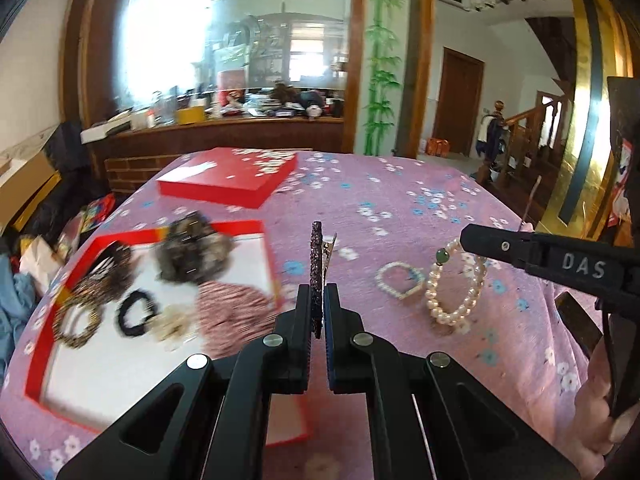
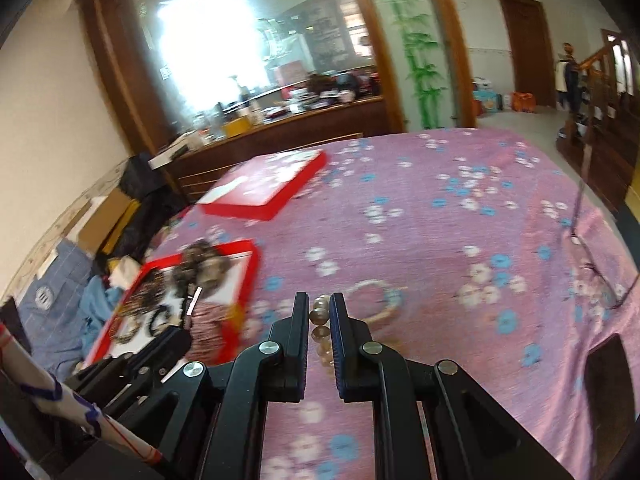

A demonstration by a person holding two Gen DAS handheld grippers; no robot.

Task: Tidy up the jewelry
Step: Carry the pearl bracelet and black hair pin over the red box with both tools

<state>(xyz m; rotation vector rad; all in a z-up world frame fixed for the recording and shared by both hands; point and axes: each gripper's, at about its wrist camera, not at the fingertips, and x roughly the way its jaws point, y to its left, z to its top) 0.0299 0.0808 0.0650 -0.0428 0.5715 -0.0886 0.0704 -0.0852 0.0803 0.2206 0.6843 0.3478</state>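
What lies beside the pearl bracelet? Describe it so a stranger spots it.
On the purple flowered tablecloth, right of the open red box, lies a small white bead loop bent into a heart. Unlike the pearl bracelet beside it, its beads are tiny, with no green one.

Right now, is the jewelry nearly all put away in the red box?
Partly. Done: several hair ties and scrunchies already lie in the open red box. In hand: the left gripper is shut on a sparkly hair clip, and the right gripper is shut on the pearl bracelet. Left: a small beaded heart-shaped bracelet lies on the purple cloth, and the red lid is off.
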